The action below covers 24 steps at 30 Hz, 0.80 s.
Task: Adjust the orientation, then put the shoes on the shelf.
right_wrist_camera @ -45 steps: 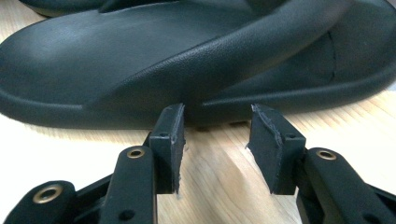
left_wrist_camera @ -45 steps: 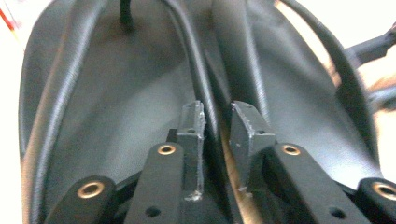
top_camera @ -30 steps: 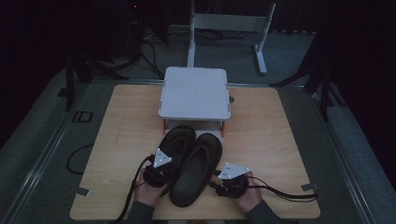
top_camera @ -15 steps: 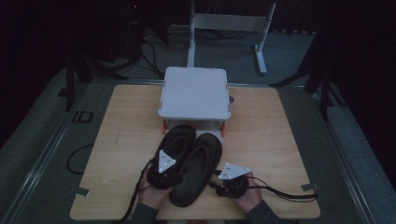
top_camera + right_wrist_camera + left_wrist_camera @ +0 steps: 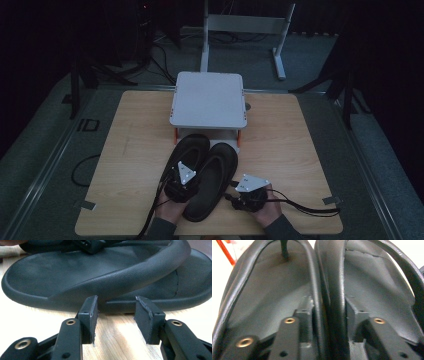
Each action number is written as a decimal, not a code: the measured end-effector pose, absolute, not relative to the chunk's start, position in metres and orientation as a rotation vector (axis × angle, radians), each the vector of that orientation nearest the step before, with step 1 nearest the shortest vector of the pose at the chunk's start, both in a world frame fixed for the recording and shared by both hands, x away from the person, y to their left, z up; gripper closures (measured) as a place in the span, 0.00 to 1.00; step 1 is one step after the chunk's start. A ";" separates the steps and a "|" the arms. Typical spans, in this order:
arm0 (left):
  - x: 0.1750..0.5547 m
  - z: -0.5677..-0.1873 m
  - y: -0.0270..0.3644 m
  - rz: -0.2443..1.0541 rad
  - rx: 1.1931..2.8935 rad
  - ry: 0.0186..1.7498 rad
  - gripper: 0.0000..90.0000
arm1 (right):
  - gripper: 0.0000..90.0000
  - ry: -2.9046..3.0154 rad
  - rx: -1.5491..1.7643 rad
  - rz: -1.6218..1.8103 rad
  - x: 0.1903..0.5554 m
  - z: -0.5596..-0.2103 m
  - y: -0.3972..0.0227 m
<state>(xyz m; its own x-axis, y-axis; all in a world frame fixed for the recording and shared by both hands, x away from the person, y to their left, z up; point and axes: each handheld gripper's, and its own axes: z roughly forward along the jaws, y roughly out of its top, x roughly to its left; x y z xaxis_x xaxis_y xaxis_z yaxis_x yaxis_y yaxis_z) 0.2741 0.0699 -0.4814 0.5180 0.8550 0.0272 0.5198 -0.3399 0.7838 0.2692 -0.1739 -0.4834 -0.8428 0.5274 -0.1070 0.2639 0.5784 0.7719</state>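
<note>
Two black flip-flop sandals lie side by side on the wooden table, the left sandal point(image 5: 192, 147) and the right sandal point(image 5: 216, 175), toes toward a white stand. My left gripper point(image 5: 194, 165) sits over the seam between them. In the left gripper view its jaws have just been closing and now pinch the two neighbouring straps point(image 5: 328, 290) together, one pad point(image 5: 305, 312) inside each sandal. My right gripper point(image 5: 231, 192) lies low on the table at the right sandal's outer side point(image 5: 105, 290). It stands open, its pads point(image 5: 88, 312) just short of the sole's edge, with nothing between them.
A white square stand point(image 5: 208, 100) on short orange legs rises just beyond the sandals' toes. A grey metal frame point(image 5: 245, 24) stands on the floor behind the table point(image 5: 300, 150). Cables trail from both grippers over the near edge.
My left gripper has shifted a little to the right, from over the left sandal's heel to the seam between the sandals. The right gripper and both sandals have kept still.
</note>
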 end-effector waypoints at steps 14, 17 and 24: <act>0.271 -0.482 0.070 0.601 1.963 1.180 0.84 | 0.58 2.434 0.684 1.149 0.270 -0.477 -0.191; 0.272 -0.480 0.073 0.601 1.957 1.192 0.85 | 0.58 2.418 0.692 1.154 0.271 -0.475 -0.197; 0.274 -0.478 0.081 0.601 1.930 1.224 0.84 | 0.58 2.389 0.736 1.160 0.275 -0.473 -0.208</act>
<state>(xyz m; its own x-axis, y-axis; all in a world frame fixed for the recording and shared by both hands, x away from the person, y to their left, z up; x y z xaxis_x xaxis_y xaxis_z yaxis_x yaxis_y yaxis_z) 0.2743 0.0806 -0.4780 0.4297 0.9029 -0.0081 0.5454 -0.2524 0.7992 0.2753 -0.2078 -0.4729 -0.7891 0.6044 -0.1094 0.2877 0.5212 0.8035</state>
